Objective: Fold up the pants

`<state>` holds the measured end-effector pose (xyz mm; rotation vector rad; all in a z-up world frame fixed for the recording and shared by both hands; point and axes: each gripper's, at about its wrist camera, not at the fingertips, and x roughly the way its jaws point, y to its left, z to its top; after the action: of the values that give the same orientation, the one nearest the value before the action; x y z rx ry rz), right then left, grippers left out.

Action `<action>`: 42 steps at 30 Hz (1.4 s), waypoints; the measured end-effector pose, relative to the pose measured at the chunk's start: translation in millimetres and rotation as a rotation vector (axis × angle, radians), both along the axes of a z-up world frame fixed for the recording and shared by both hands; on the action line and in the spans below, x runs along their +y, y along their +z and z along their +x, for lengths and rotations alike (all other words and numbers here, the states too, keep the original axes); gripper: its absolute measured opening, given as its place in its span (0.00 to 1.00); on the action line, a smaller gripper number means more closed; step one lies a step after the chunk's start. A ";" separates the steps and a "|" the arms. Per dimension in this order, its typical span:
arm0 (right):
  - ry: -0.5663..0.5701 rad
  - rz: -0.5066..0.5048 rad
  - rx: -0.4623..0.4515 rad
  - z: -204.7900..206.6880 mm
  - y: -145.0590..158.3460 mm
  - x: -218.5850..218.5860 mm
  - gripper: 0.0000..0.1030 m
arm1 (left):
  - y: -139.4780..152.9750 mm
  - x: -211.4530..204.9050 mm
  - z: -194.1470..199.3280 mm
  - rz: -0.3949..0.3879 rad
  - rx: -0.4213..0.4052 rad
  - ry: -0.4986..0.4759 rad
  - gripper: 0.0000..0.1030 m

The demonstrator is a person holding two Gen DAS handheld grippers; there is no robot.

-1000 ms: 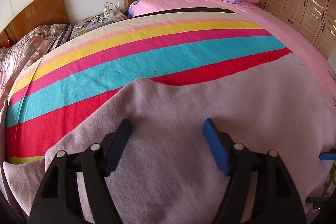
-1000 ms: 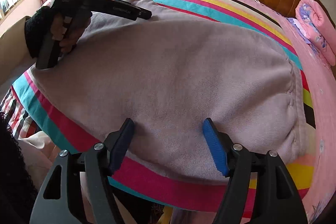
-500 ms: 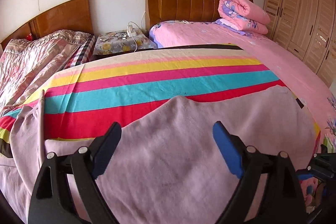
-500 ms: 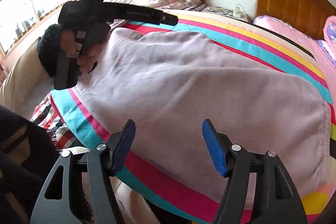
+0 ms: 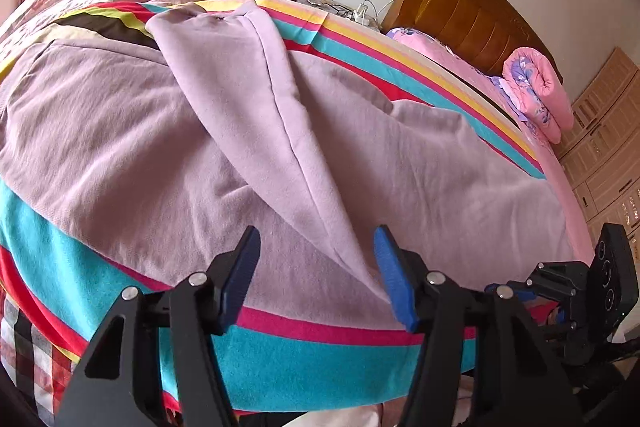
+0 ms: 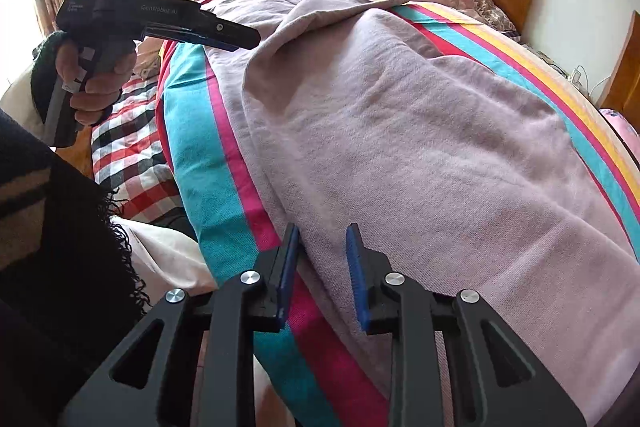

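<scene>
Pale lilac pants point(image 5: 168, 131) lie spread on the striped blanket point(image 5: 280, 359) covering the bed, reaching close to its near edge; one leg point(image 5: 256, 99) is folded over on top, its tip ending just by the left gripper point(image 5: 316, 275); left gripper jaws have just been closing but stand apart — nothing pinched, fold tip beside the right pad; right gripper point(image 6: 320, 271) hangs over the pants' near edge, jaws just closing too, a narrow gap left, cloth below but not clamped; a hand point(image 6: 96, 79) holds the left gripper's handle at far left; rolled pink quilt point(image 5: 536, 91) far right.
</scene>
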<state>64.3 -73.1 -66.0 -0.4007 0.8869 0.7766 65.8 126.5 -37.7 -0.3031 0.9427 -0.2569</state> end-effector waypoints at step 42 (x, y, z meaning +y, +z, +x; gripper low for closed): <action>-0.179 0.315 -0.013 98.1 55.7 20.2 0.82 | -4.3 -48.5 278.8 0.408 0.147 0.106 0.40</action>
<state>162.4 -52.9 -10.2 -0.0474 0.7608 0.7317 344.7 78.0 -42.0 0.0047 1.0959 0.0587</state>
